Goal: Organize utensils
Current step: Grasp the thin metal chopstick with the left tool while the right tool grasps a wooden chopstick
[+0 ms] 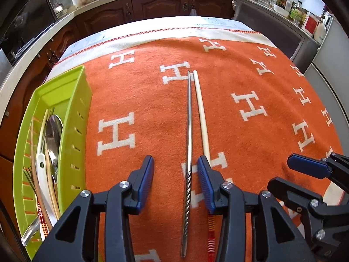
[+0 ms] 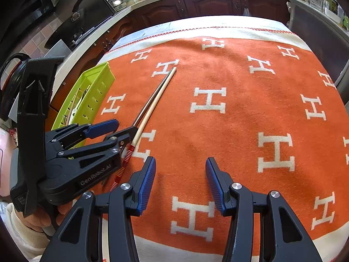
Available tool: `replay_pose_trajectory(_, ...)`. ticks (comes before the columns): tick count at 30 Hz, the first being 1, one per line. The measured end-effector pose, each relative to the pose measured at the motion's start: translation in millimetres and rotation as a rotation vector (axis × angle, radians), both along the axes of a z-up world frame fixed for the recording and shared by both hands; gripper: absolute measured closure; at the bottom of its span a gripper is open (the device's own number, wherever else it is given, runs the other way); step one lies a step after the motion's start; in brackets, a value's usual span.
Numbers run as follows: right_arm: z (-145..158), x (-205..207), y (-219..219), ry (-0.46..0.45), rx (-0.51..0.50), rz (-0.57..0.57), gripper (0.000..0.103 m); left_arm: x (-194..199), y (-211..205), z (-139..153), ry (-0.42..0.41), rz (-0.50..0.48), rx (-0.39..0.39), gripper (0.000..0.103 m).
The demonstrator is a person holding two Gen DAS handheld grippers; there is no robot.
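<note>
A twisted metal chopstick (image 1: 188, 131) and a white chopstick (image 1: 201, 113) with a red and yellow striped end lie side by side on the orange blanket. My left gripper (image 1: 175, 163) is open and low over them. The metal chopstick lies between its fingers, close to the right finger (image 1: 204, 170), and the white one runs under that finger. The right wrist view shows the same pair, white chopstick (image 2: 157, 100) and metal chopstick (image 2: 146, 107), running into the left gripper (image 2: 126, 125). My right gripper (image 2: 180, 163) stands open over bare blanket, and it also shows at the right (image 1: 280, 172).
A lime green slotted tray (image 1: 72, 100) at the table's left edge holds a spoon (image 1: 53, 135) and several other utensils; the right wrist view shows this green tray (image 2: 98, 87) too. The orange blanket (image 2: 240, 113) with white H letters covers the table. Dark cabinets (image 1: 152, 6) stand beyond. A hand in a cream sleeve (image 2: 24, 227) holds the left gripper.
</note>
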State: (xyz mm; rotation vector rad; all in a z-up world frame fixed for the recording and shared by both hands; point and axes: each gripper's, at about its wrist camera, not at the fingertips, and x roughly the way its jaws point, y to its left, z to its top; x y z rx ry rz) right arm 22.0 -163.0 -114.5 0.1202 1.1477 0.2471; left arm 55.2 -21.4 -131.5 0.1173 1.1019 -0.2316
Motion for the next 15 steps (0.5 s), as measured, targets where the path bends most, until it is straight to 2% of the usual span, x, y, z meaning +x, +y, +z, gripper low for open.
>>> replay_pose_trajectory(1, -1, -1, 0, 0.002, 0.0, -0.001, 0.055, 1, 0, 0, -0.001, -0.001, 0.0, 0.063)
replay_pose_trajectory(3, -2, -1, 0, 0.006, 0.001, -0.004, 0.055, 1, 1, 1, -0.006, 0.003, -0.002, 0.075)
replay_pose_trajectory(4, -2, -1, 0, 0.008, 0.001, -0.004, 0.055, 0, 1, 1, -0.008, 0.003, -0.006, 0.096)
replay_pose_trajectory(12, -5, 1, 7, 0.019, 0.011, 0.009, 0.055, -1, 14, 2, 0.026, 0.025, -0.112, 0.099)
replay_pose_trajectory(15, -8, 5, 11, 0.03, 0.021, 0.013, 0.055, -8, 14, 9, 0.011, 0.011, -0.13, 0.1)
